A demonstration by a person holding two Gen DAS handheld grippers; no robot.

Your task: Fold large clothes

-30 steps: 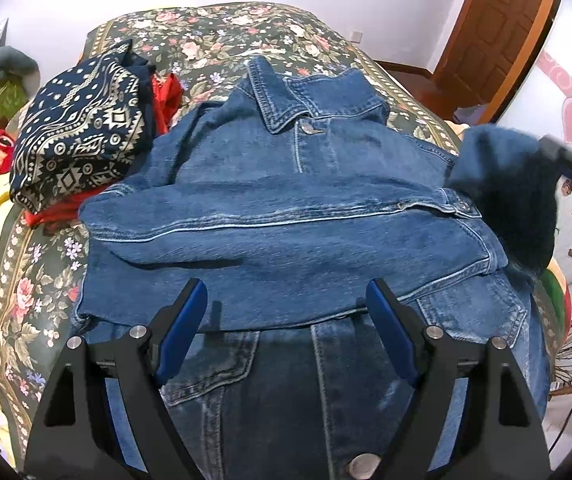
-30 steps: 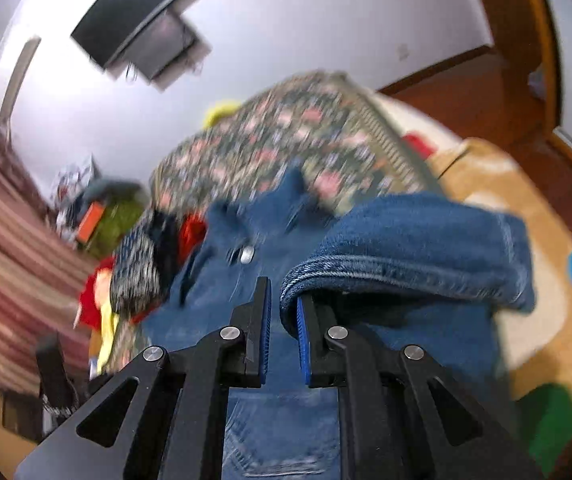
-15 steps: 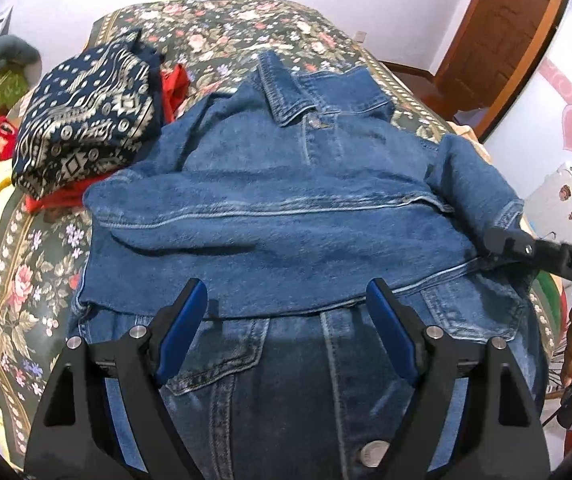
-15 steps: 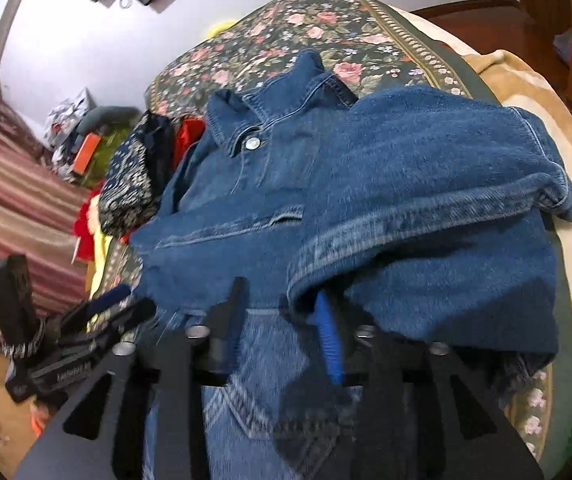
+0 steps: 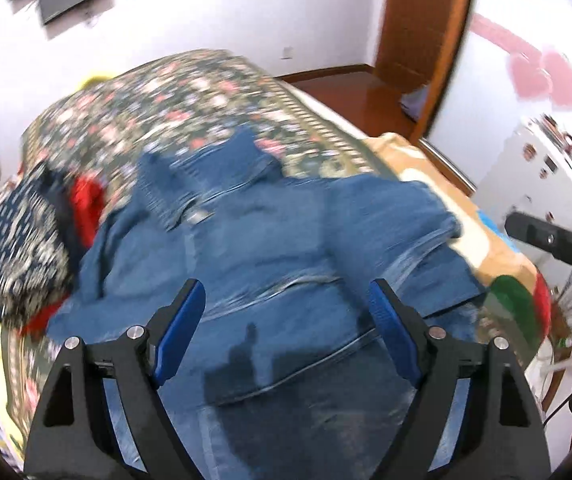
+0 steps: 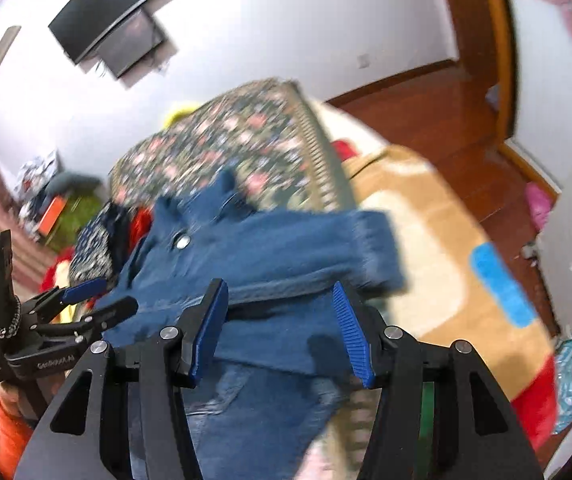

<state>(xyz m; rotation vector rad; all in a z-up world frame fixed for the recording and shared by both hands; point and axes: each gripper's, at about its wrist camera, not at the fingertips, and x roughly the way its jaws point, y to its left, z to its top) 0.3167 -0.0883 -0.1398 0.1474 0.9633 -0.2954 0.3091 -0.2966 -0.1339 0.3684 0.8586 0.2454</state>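
A blue denim jacket (image 5: pixel 269 248) lies on the floral bedspread (image 5: pixel 189 92), collar toward the far end, both sleeves folded across its front. It also shows in the right wrist view (image 6: pixel 269 248), with the right sleeve's cuff (image 6: pixel 374 244) lying on top. My left gripper (image 5: pixel 286 328) is open and empty over the jacket's lower part. My right gripper (image 6: pixel 281 328) is open and empty just above the folded sleeve. The left gripper also shows in the right wrist view (image 6: pixel 97 300), and the right gripper's body shows at the right edge of the left wrist view (image 5: pixel 558 244).
A pile of patterned navy and red clothes (image 5: pixel 33 236) lies left of the jacket. The bed's right edge has a tan blanket (image 6: pixel 446 240). A wooden door (image 5: pixel 418 20) and a white cabinet (image 5: pixel 542 168) stand to the right. A wall screen (image 6: pixel 113 28) hangs behind.
My right gripper opened and let go of the sleeve, which now lies across the jacket. Both grippers have tilted up and drawn back; the views are blurred with motion.
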